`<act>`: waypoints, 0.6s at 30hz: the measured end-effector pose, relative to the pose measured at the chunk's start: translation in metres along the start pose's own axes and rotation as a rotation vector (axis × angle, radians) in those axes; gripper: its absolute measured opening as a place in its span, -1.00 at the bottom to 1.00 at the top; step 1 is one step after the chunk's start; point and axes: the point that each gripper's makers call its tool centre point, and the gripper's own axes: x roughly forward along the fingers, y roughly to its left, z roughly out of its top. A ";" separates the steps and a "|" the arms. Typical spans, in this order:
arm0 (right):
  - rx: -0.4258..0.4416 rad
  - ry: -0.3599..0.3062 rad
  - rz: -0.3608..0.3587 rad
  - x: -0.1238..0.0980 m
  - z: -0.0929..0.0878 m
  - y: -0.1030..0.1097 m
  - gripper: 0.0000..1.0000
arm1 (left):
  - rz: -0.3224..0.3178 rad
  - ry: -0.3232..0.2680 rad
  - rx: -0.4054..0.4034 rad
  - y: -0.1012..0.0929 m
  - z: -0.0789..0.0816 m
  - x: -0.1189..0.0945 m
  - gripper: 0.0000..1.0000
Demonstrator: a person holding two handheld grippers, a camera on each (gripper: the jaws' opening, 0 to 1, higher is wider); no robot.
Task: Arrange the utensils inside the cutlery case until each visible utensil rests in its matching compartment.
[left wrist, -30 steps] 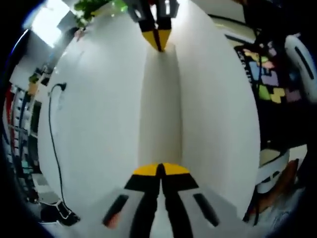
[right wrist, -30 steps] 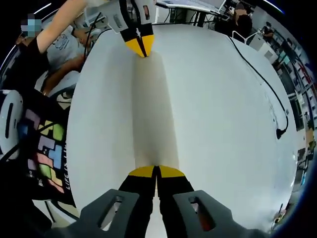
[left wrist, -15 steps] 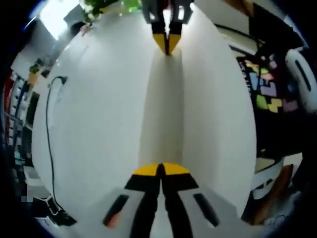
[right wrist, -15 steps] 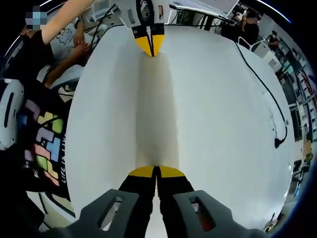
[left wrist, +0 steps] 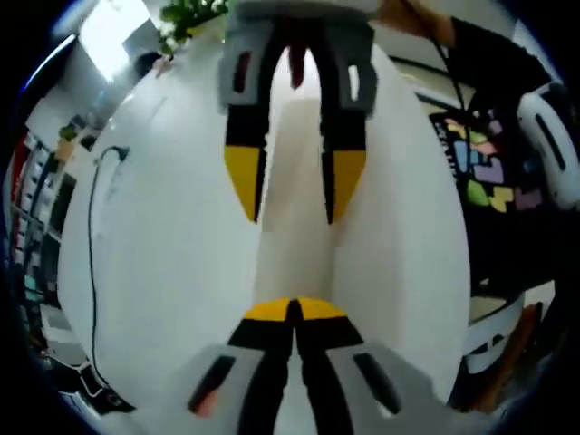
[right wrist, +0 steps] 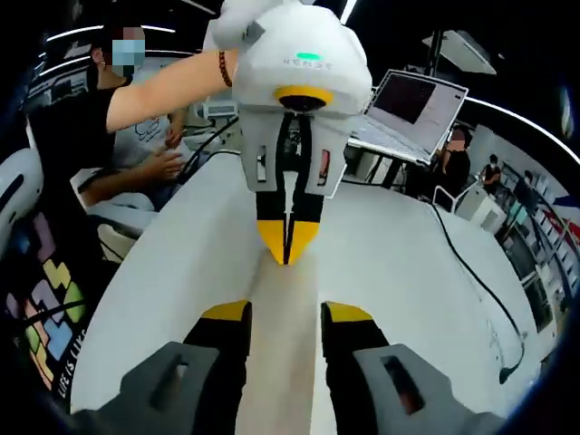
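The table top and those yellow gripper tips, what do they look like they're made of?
The table top looks like a smooth white laminate or painted board with a matte finish: even colour, soft shadows, no glare. The yellow tips of the left gripper look like moulded plastic or rubber, flat and dull; which one I cannot tell.

We look from each gripper low along the white table point(left wrist: 163, 272), the two views facing one another at close range. Both share the pale strip point(right wrist: 281, 326) between them, and each frames the other gripper head-on, near the lens.
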 end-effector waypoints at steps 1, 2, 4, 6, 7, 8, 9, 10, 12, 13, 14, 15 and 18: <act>0.030 0.010 0.001 0.004 -0.003 -0.001 0.01 | 0.001 -0.013 0.000 0.000 0.000 0.000 -0.99; 0.043 0.027 0.001 0.007 -0.007 -0.002 0.08 | 0.002 -0.024 0.002 0.000 -0.001 -0.001 -0.99; 0.060 0.031 -0.010 0.013 -0.008 -0.006 -0.01 | 0.007 -0.044 -0.006 0.000 0.000 -0.001 -0.99; 0.073 0.024 0.007 0.018 -0.008 -0.004 -0.10 | 0.010 -0.054 -0.008 0.000 0.001 0.000 -0.99; 0.084 0.027 0.015 0.021 -0.008 -0.003 -0.09 | 0.013 -0.057 -0.002 0.000 0.001 0.000 -0.99; 0.086 0.037 0.025 0.024 -0.010 -0.001 -0.08 | 0.020 -0.053 0.023 0.000 0.002 0.000 -0.99; 0.080 0.053 0.036 0.026 -0.013 0.001 -0.07 | 0.032 -0.054 0.048 0.000 0.003 0.000 -0.99; 0.079 0.069 0.042 0.029 -0.016 0.002 -0.07 | 0.045 -0.071 0.053 0.000 0.006 0.002 -0.99; 0.088 0.084 0.050 0.032 -0.018 0.003 -0.07 | 0.050 -0.078 0.044 0.002 0.008 0.002 -0.99; 0.099 0.084 0.058 0.033 -0.019 0.004 -0.09 | 0.056 -0.076 0.054 0.001 0.007 0.001 -0.99; 0.106 0.083 0.068 0.034 -0.019 0.005 -0.11 | 0.079 -0.060 0.081 0.004 0.005 0.000 -0.99; 0.108 0.082 0.075 0.033 -0.019 0.005 -0.10 | 0.113 -0.042 0.101 0.008 0.003 -0.002 -0.99; 0.111 0.084 0.087 0.033 -0.018 0.006 -0.11 | 0.112 -0.033 0.093 0.005 -0.002 -0.005 -0.98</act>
